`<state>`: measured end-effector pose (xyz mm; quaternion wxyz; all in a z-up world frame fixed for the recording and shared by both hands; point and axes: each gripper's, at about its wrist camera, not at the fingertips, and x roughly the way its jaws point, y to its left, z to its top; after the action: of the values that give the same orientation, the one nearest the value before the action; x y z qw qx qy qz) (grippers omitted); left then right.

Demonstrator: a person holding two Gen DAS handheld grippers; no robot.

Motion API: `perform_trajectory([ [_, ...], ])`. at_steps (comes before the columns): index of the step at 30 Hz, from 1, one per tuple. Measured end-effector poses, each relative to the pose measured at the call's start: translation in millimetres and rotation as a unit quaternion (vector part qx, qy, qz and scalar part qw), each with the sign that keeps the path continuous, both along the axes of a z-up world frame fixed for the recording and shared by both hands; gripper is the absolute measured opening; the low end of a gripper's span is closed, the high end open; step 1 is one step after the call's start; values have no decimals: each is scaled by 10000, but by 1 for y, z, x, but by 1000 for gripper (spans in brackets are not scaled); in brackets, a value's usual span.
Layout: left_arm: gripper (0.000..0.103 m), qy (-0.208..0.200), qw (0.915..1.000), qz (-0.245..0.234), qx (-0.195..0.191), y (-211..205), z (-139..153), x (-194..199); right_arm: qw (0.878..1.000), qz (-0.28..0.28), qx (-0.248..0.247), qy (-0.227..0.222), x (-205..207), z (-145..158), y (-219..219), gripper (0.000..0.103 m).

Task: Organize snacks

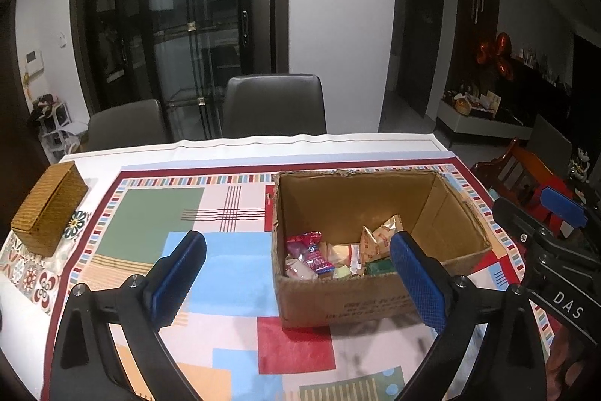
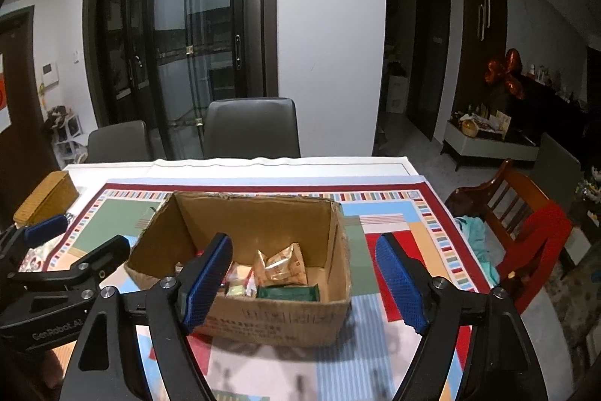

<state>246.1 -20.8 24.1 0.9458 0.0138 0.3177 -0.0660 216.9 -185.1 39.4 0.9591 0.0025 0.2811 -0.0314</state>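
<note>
The table (image 1: 233, 147) in front of you is covered with a colourful patterned tablecloth (image 1: 225, 273). Behind its far edge stand two grey chairs (image 1: 274, 104).

The open cardboard box (image 1: 338, 307) stands on the cloth. From your left gripper it lies to the right of centre, and from your right gripper it lies between the fingers and a little to the left.

A woven brown box (image 1: 49, 209) sits near the left edge of the table, well apart from the cardboard box.

Your left gripper (image 1: 298, 267) points down and forward toward the table. Its jaws are wide apart, with nothing between the blue pads (image 1: 176, 273); the right-hand pad shows in front of the box's near wall.

Your right gripper (image 2: 302, 282) points down in the same way, just beside the left one. Its jaws are also apart and hold nothing.

The snacks (image 1: 338, 256) lie inside the cardboard box, on its bottom: a red and pink packet (image 1: 310, 250), beige packets (image 2: 280, 265) and a dark green bar (image 2: 287, 292).
</note>
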Motion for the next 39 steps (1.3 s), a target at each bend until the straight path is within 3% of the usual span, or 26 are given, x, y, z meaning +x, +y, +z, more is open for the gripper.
perform_trajectory([
  [3,100,-75,10000,20,1,2,4,-12,10000,0,-37,-59,-10,4,1,79],
  [7,102,-117,9999,96,20,6,7,-26,9998,-40,-111,-179,-25,8,2,89],
  [16,103,-218,9995,223,77,11,14,-61,9992,-61,-135,-358,-58,15,3,93],
  [39,103,-479,9983,311,95,6,8,-154,9985,-16,1,-547,-139,8,-3,93],
])
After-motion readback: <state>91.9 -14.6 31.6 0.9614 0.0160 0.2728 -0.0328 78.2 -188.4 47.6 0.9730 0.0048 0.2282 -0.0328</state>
